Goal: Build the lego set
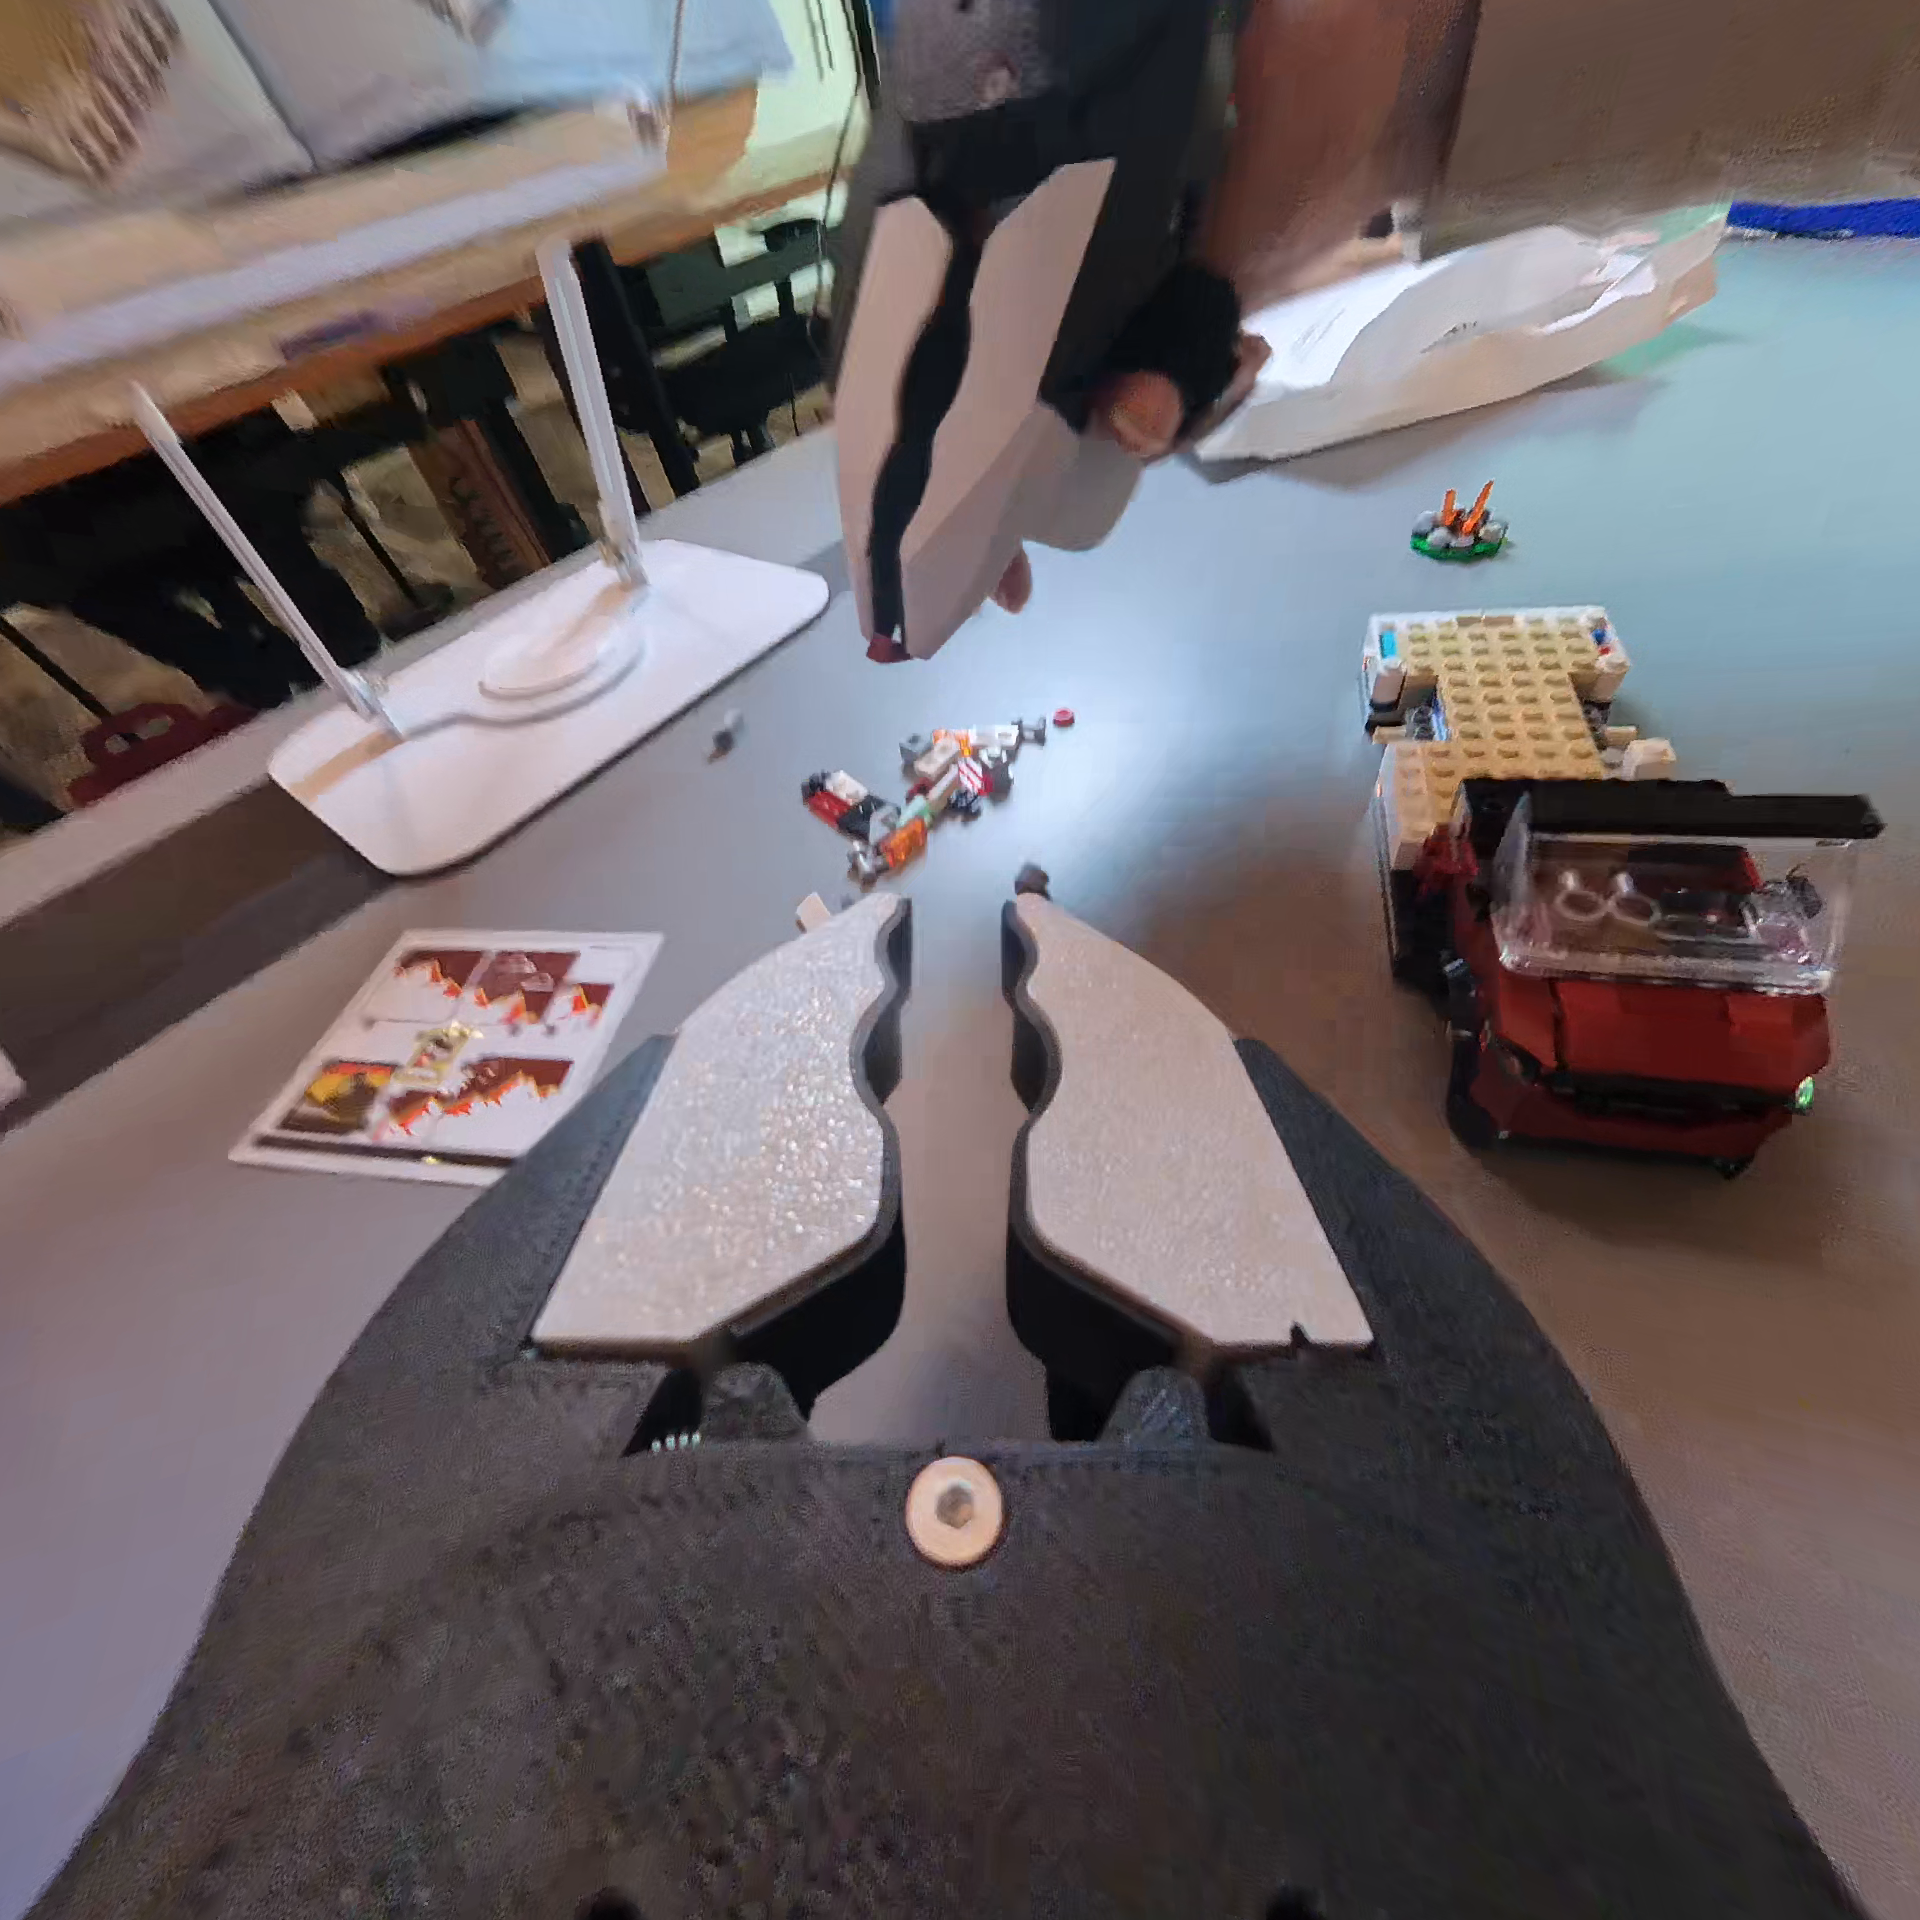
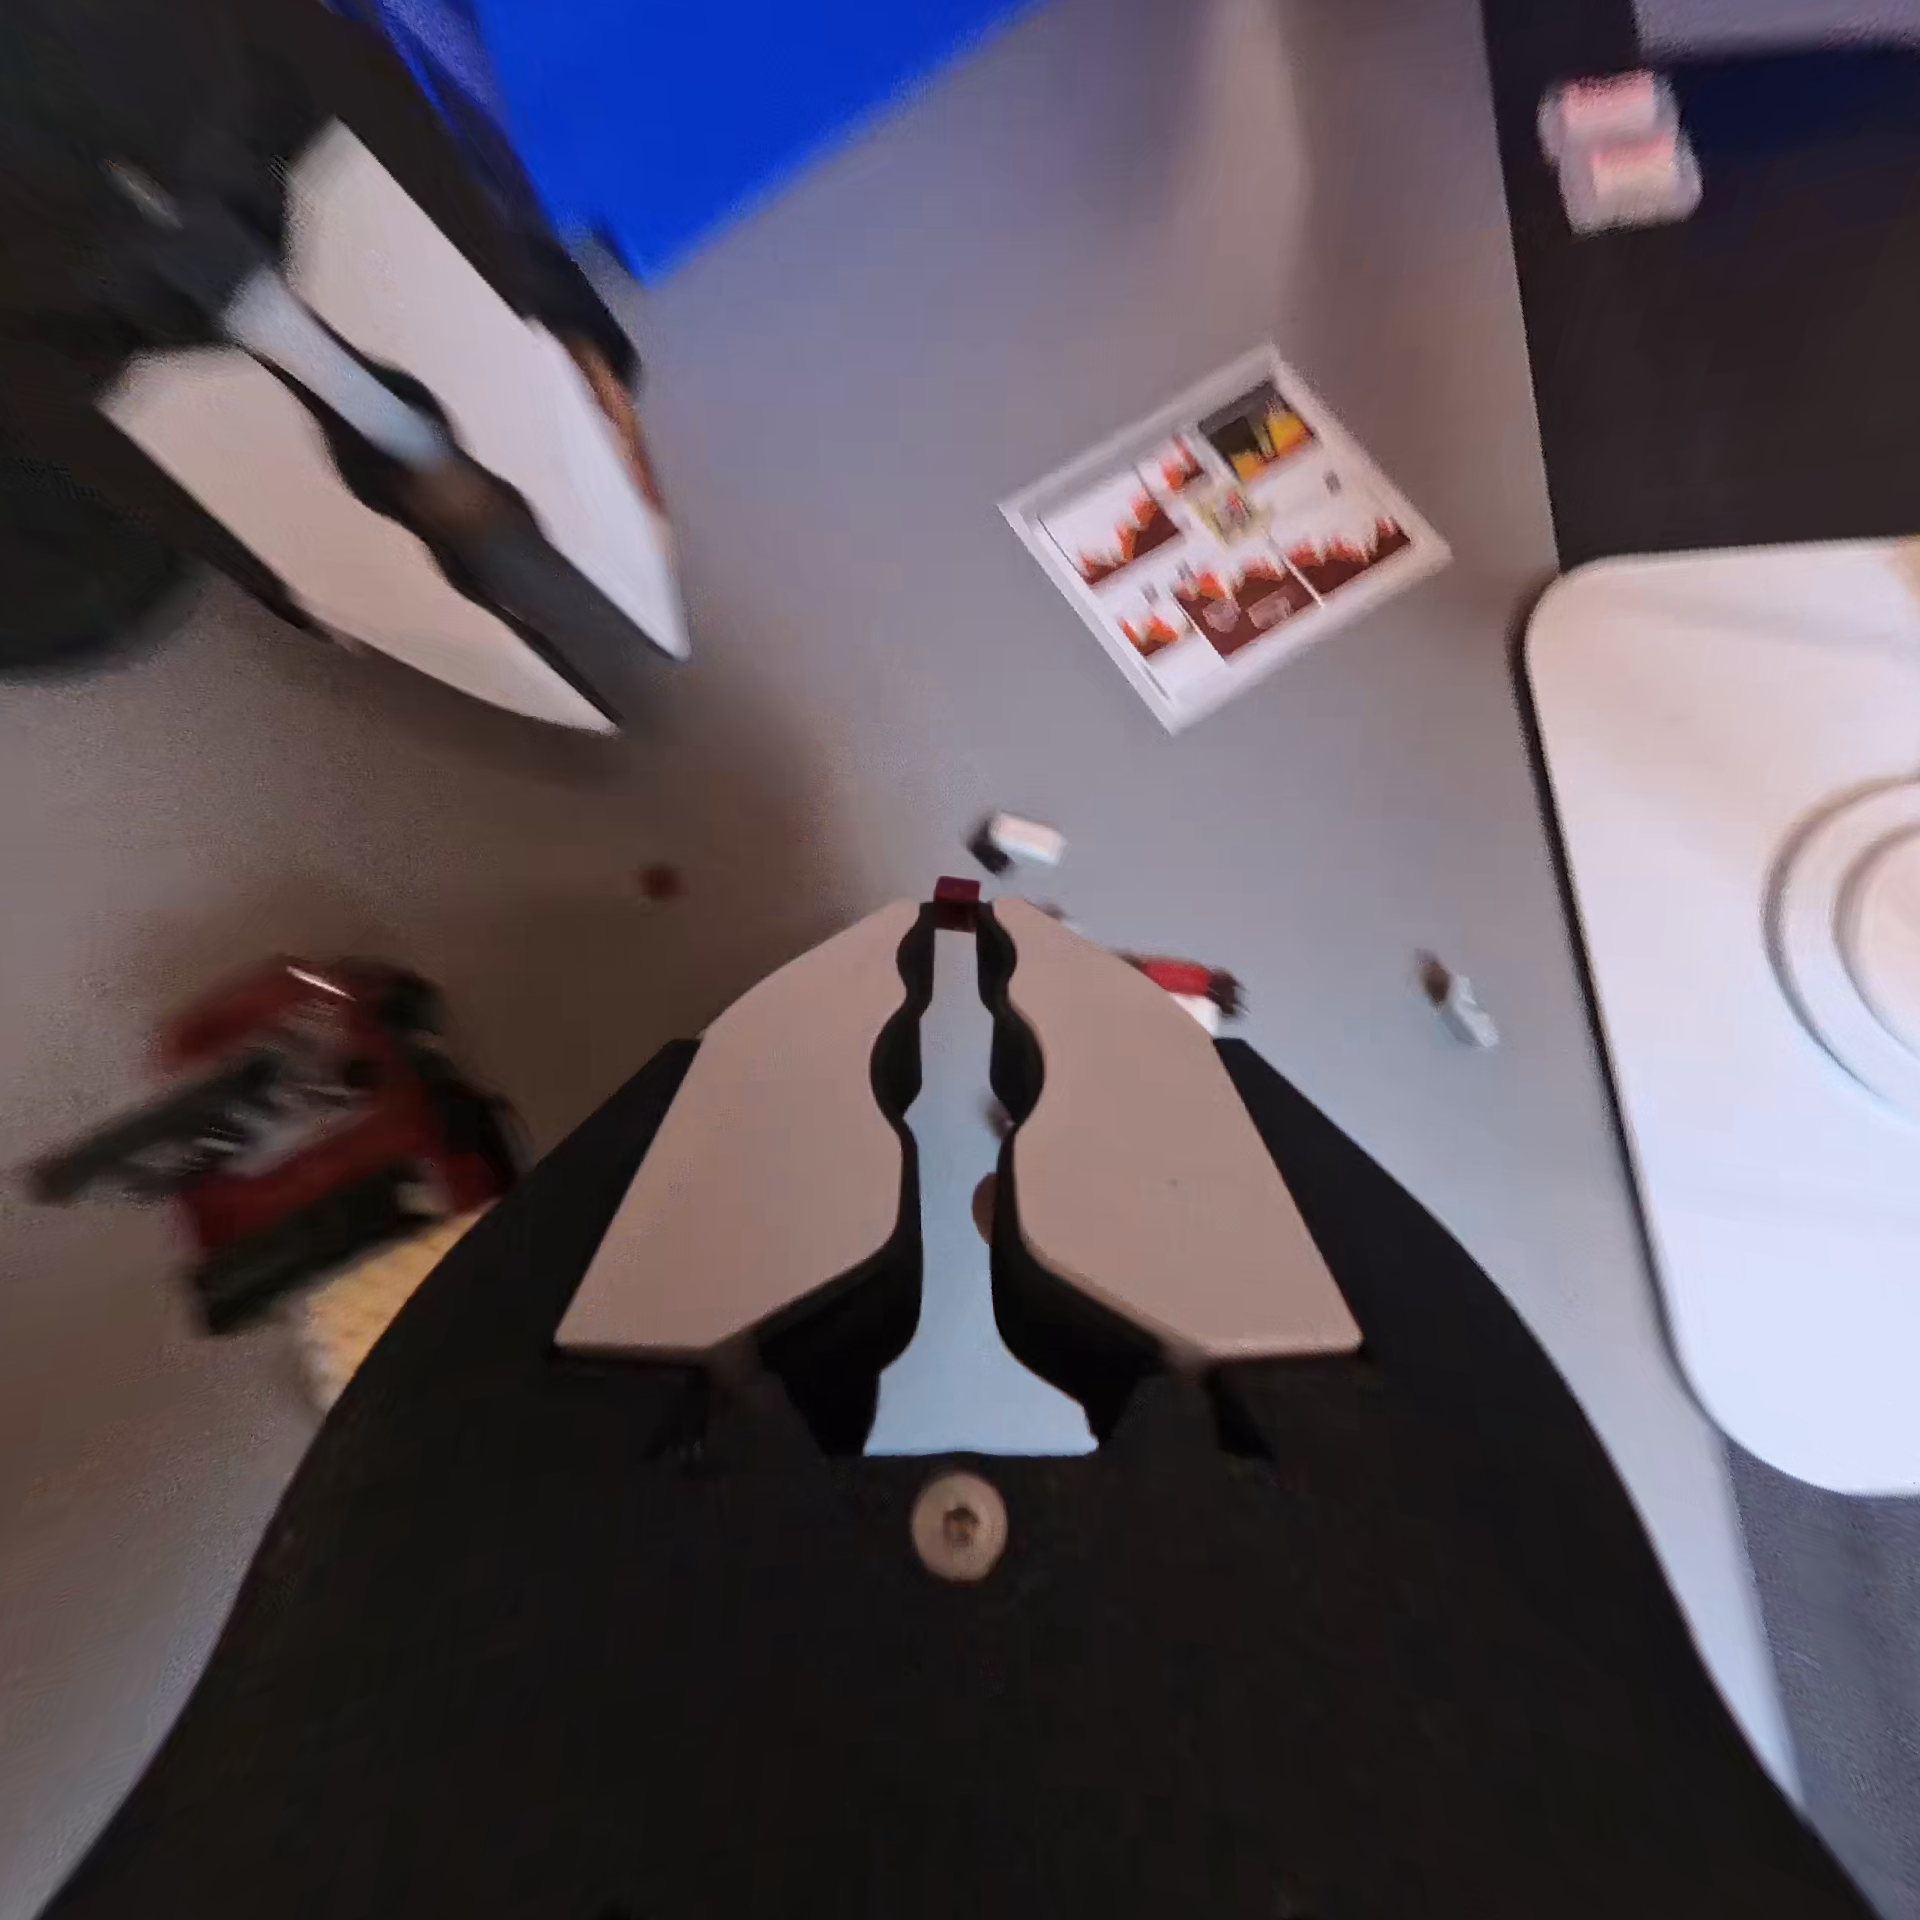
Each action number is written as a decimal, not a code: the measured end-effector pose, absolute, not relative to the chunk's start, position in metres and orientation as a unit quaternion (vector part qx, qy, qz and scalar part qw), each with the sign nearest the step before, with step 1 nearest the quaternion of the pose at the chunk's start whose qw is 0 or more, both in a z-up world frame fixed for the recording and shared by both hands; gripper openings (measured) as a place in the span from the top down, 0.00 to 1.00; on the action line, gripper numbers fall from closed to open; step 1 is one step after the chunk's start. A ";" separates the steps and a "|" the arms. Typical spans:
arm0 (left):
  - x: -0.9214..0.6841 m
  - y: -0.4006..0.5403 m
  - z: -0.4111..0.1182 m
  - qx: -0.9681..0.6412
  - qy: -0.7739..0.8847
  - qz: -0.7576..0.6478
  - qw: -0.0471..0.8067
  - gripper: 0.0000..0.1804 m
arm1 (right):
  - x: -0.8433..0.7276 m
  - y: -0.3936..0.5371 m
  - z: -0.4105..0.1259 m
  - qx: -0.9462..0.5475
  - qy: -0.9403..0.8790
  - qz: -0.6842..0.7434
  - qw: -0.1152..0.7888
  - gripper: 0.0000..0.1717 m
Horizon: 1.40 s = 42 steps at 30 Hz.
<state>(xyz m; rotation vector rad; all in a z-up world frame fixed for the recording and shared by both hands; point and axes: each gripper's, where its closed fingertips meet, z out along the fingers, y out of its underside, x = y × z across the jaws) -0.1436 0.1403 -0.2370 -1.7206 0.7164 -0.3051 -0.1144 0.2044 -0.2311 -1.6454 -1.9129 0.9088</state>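
Right gripper (image 2: 956, 914) pinching small dark-red brick (image 2: 956, 902) at the very tips of its fingers (image 2: 821, 1091), both pads pressed on it, most of the brick poking out past them. Same brick visible from left wrist view at tip of right gripper (image 1: 891, 646), held above the surface (image 1: 1195, 727).

Left gripper (image 1: 956, 914) with fingers slightly apart, nothing between them, hovering just short of loose brick pile (image 1: 914, 779) at 12 o'clock.

Risks:
- Tip-only pinch on a tiny brick: likely to pivot or pop out with any sideways knock or fast swing. Right view heavily blurred, so pose hard to confirm.
- Dropped into the pile, hard to recover.
- Red brick vehicle (image 1: 1621, 987) at 3 o'clock of left gripper, sticker sheet (image 1: 447, 1049) at 9 o'clock, white stand base (image 1: 561, 707) at 10: could be nudged or snagged on a low sweep.
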 end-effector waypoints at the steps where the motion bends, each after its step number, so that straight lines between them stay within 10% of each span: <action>1: -0.142 0.138 -0.226 -0.720 0.312 -0.123 0.608 0.90 | -0.116 0.186 -0.215 -0.595 -0.668 0.379 0.234 0.95; 23: -0.053 0.028 -0.121 -0.488 0.461 -0.066 0.738 0.93 | -0.066 0.023 -0.123 -0.519 -0.441 0.683 0.266 0.96; 42: -0.067 0.009 -0.186 -0.540 0.631 -0.069 0.553 0.95 | -0.053 0.013 -0.156 -0.555 -0.449 0.652 0.256 0.93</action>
